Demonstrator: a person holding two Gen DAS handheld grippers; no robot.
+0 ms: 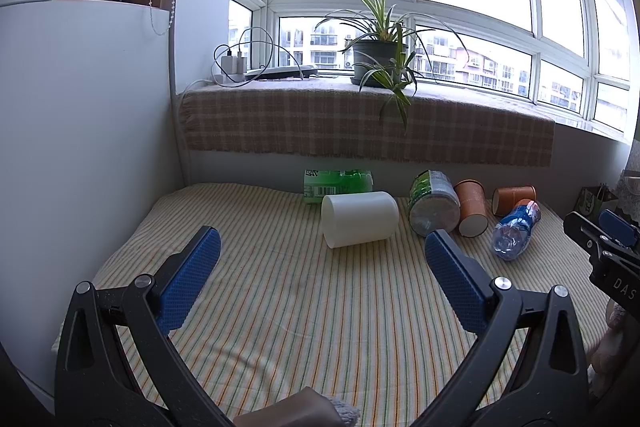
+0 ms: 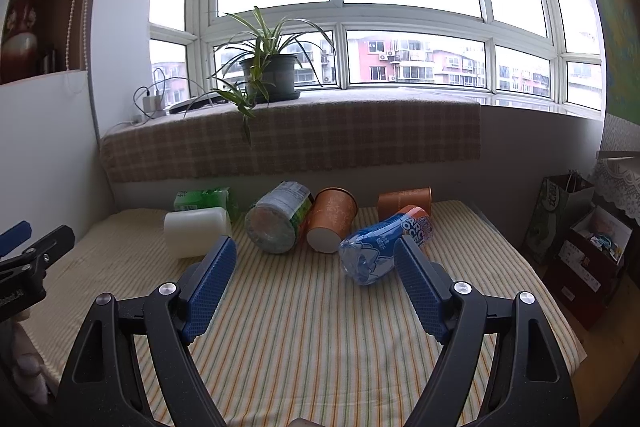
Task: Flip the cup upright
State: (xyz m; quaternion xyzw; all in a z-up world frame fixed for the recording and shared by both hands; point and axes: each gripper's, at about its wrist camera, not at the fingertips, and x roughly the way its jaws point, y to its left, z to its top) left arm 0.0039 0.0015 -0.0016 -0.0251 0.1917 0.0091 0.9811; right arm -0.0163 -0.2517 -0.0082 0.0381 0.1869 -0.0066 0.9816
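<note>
The left gripper [image 1: 322, 251] hovered above the striped cloth-covered surface [image 1: 320, 327] with its blue-padded jaws spread wide and nothing between them. The right gripper [image 2: 314, 259] was likewise wide apart and empty, positioned to the right of the left one. Just beyond the left gripper, a white cylindrical plastic cup [image 1: 359, 213] lay on its side, its open mouth facing left. Behind it lay a green plastic-wrapped pack [image 1: 338, 183]. To the right lay a clear plastic jar with a green label [image 1: 434, 203], touching an orange paper cup [image 1: 472, 207] on its side. A second orange paper cup [image 1: 514, 199] lay farther right, behind a crushed blue-labelled plastic bottle [image 1: 516, 229]. On the far windowsill stood a potted green plant [image 1: 380, 55].
</note>
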